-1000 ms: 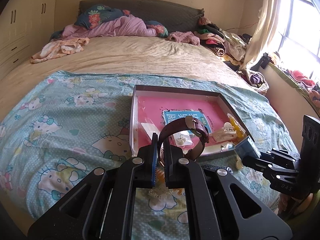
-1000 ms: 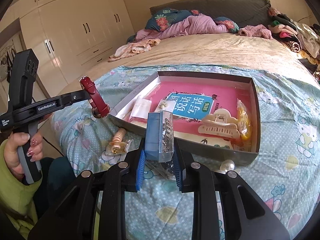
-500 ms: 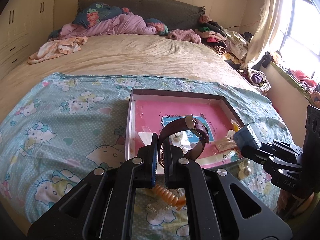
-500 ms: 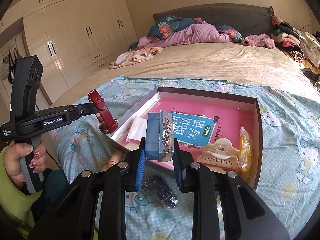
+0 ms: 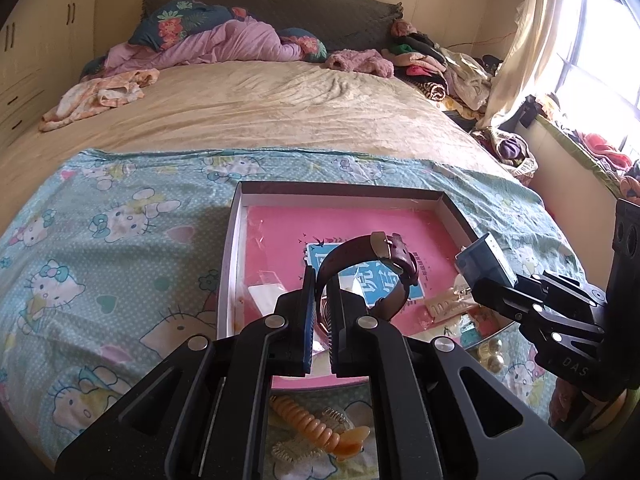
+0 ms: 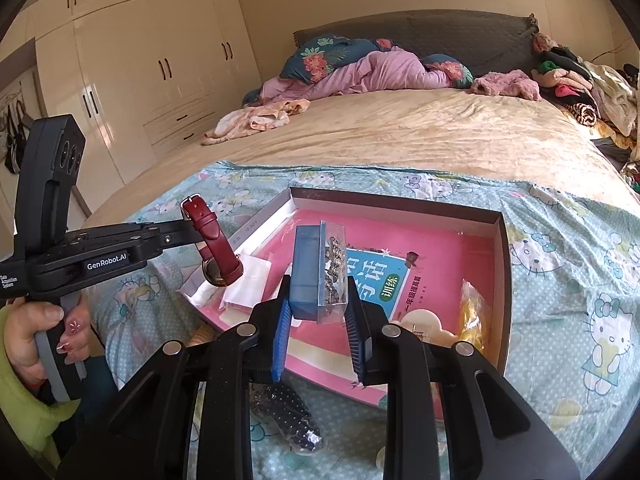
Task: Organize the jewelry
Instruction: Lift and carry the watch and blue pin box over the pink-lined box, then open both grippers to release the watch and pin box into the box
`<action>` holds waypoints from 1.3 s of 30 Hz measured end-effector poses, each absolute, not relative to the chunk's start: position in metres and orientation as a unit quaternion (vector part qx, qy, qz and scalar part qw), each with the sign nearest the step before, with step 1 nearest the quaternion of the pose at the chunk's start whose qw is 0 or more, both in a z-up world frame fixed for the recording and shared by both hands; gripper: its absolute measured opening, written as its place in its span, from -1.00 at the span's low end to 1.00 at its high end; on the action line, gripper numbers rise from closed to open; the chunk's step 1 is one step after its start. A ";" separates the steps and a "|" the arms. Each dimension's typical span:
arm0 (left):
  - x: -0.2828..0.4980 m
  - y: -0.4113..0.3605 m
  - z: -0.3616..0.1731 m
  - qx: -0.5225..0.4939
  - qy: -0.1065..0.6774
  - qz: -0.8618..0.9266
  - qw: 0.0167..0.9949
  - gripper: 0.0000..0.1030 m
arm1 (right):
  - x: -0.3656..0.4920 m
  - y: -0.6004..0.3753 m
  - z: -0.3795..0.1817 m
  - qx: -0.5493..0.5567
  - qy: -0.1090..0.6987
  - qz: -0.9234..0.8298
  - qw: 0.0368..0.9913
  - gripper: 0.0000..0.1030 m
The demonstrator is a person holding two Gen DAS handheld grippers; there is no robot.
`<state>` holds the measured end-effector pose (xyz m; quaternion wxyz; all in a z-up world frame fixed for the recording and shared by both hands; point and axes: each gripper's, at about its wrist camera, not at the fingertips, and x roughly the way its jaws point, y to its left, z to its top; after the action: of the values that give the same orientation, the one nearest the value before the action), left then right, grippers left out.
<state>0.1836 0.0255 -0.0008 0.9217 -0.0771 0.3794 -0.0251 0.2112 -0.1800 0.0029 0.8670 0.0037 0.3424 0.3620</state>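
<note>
left hand-held gripper [image 5: 320,300] pinches a maroon watch [image 5: 376,268] over the tray [image 5: 236,240] on the bed; right hand-held gripper [image 6: 318,320] clamps a clear blue case [image 6: 316,276] w/ jewelry above the tray's near edge.

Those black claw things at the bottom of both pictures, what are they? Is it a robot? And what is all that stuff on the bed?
Not a robot. A person holds two grabber tools, one in each hand, and each tool has a camera looking along its two fingers. One picture comes from the left gripper, the other from the right gripper.

The left one pinches a dark red watch by its strap. The right one squeezes a small clear blue box with beads inside.

On the cartoon-cat sheet sits a shallow cardboard box. It holds a pink booklet, a cream hair claw and a yellow packet. In front of it lie a spiral hair tie and a dark beaded piece.
</note>
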 end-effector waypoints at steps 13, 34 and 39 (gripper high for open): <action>0.213 0.029 -0.027 -0.094 0.414 -0.040 0.905 -0.99 | 0.234 -0.172 -0.025 0.003 0.370 0.342 0.864 -0.54; 0.217 0.041 -0.043 -0.105 0.432 -0.031 0.895 -0.88 | 0.235 -0.143 -0.057 -0.023 0.412 0.343 0.844 -0.54; 0.215 0.041 -0.042 -0.103 0.432 -0.034 0.895 -0.77 | 0.235 -0.141 -0.061 -0.022 0.419 0.338 0.843 -0.54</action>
<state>0.2149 0.0409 -0.0420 0.8953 -0.1030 0.4320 -0.0342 0.2352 -0.1411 -0.0613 0.8426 -0.0216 0.4186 0.3381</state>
